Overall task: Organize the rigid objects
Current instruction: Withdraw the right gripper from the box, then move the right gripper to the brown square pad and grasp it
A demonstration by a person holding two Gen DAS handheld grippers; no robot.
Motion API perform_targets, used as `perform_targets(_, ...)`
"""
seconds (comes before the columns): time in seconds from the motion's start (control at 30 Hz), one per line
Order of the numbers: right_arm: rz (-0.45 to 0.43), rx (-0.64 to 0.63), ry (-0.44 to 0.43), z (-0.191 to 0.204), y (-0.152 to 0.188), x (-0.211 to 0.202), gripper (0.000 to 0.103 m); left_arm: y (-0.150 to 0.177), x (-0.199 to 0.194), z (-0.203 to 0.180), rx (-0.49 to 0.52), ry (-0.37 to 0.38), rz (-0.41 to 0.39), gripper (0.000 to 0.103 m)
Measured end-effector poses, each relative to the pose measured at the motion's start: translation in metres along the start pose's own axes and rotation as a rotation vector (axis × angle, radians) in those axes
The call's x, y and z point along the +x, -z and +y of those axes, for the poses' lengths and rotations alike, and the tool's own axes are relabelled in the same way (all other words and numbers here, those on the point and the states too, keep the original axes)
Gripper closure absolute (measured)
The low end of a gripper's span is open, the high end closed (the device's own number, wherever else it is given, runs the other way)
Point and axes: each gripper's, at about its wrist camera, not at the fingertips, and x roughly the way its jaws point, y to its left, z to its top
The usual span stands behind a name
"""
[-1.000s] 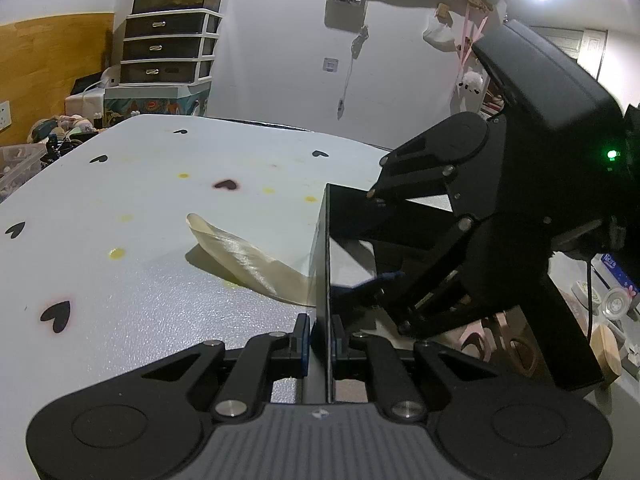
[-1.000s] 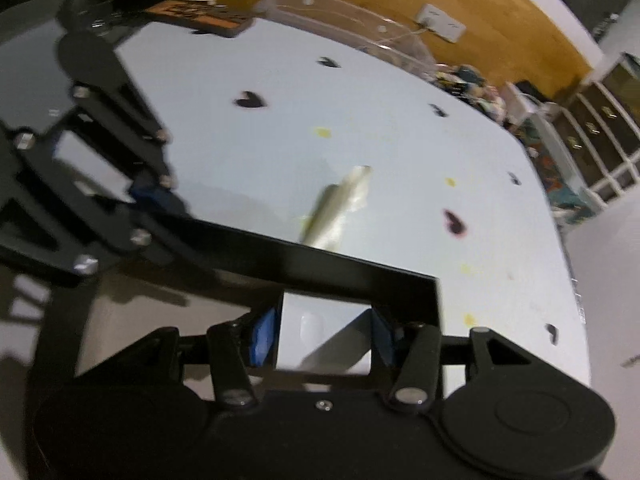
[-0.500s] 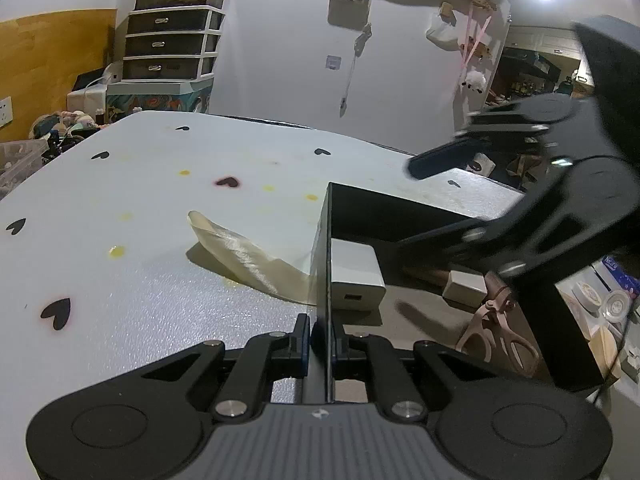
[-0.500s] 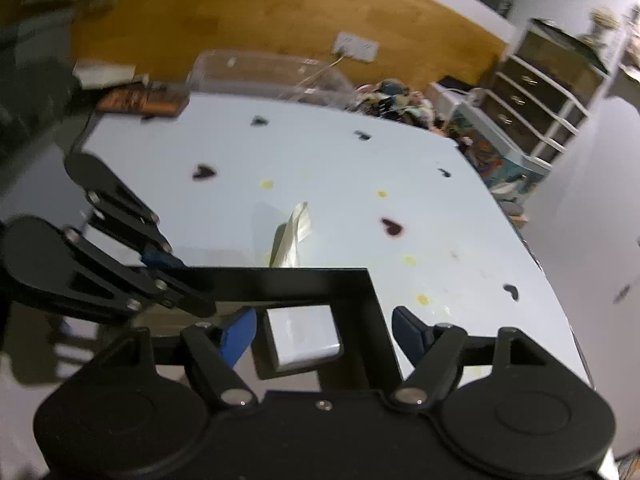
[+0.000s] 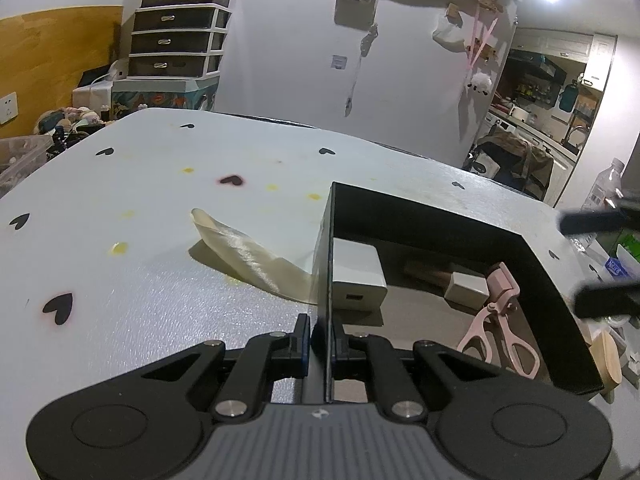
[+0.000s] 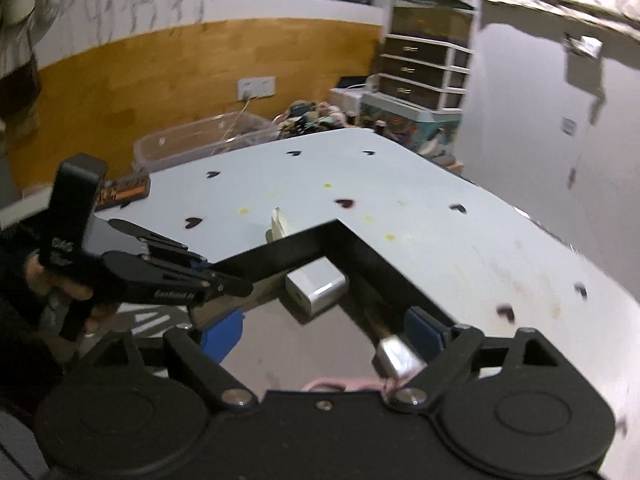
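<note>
A black open box (image 5: 436, 216) stands on the white table (image 5: 160, 280). My left gripper (image 5: 322, 336) is shut on the box's left wall. Inside lie a white charger block (image 5: 358, 276), a small grey block (image 5: 466, 290) and a pink eyelash curler (image 5: 500, 324). In the right wrist view the box (image 6: 312, 244) and the charger block (image 6: 316, 286) show below my right gripper (image 6: 324, 328), which is open and empty above the box. The left gripper (image 6: 224, 280) shows there too, clamped on the wall. My right fingers (image 5: 592, 220) show at the right edge.
A pale translucent plastic strip (image 5: 248, 256) lies on the table beside the box's left wall. A round wooden item (image 5: 608, 364) sits past the box's right side. A clear bin (image 6: 200, 140) and a drawer unit (image 6: 424, 68) stand beyond the table.
My right gripper let go of the white charger block inside the box, opened, and pulled up and back to the right. The left gripper stayed clamped on the box wall.
</note>
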Motion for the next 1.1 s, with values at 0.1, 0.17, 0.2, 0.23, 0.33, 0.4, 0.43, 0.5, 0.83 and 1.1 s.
perform_targets(0.1,-0.018,0.072,0.048,0.000,0.020,-0.013,0.011,0.000,0.000,0.000,0.002,0.002,0.000,0.093)
perform_targets(0.17,-0.025,0.113,0.094,0.003,0.032,-0.020,0.009,0.000,0.000,0.000,0.005,0.003,0.001,0.093)
perform_targets(0.2,-0.030,0.134,0.123,0.005,0.037,-0.023,0.007,0.000,0.000,0.000,0.007,0.004,0.001,0.093)
perform_targets(0.23,-0.035,0.149,0.152,0.006,0.043,-0.027,0.007,0.000,0.000,0.000,0.007,0.005,0.002,0.093)
perform_targets(0.33,-0.046,0.189,0.226,0.009,0.059,-0.036,0.007,0.000,-0.001,0.000,0.007,0.006,-0.002,0.093)
perform_targets(0.4,-0.051,0.233,0.263,0.009,0.069,-0.041,0.006,0.001,-0.001,0.000,0.006,0.006,-0.008,0.093)
perform_targets(0.43,-0.052,0.252,0.275,0.009,0.073,-0.043,0.006,0.002,-0.001,-0.001,0.008,0.006,-0.010,0.093)
perform_targets(0.5,-0.053,0.300,0.306,0.006,0.081,-0.046,0.006,0.002,-0.001,-0.001,0.009,0.007,-0.011,0.093)
perform_targets(0.83,-0.091,0.555,0.469,-0.035,0.116,-0.057,0.008,0.004,-0.003,0.001,-0.001,0.004,-0.028,0.090)
perform_targets(1.1,-0.050,0.657,0.531,-0.083,0.111,-0.033,0.017,0.006,-0.003,0.000,0.003,0.008,-0.026,0.091)
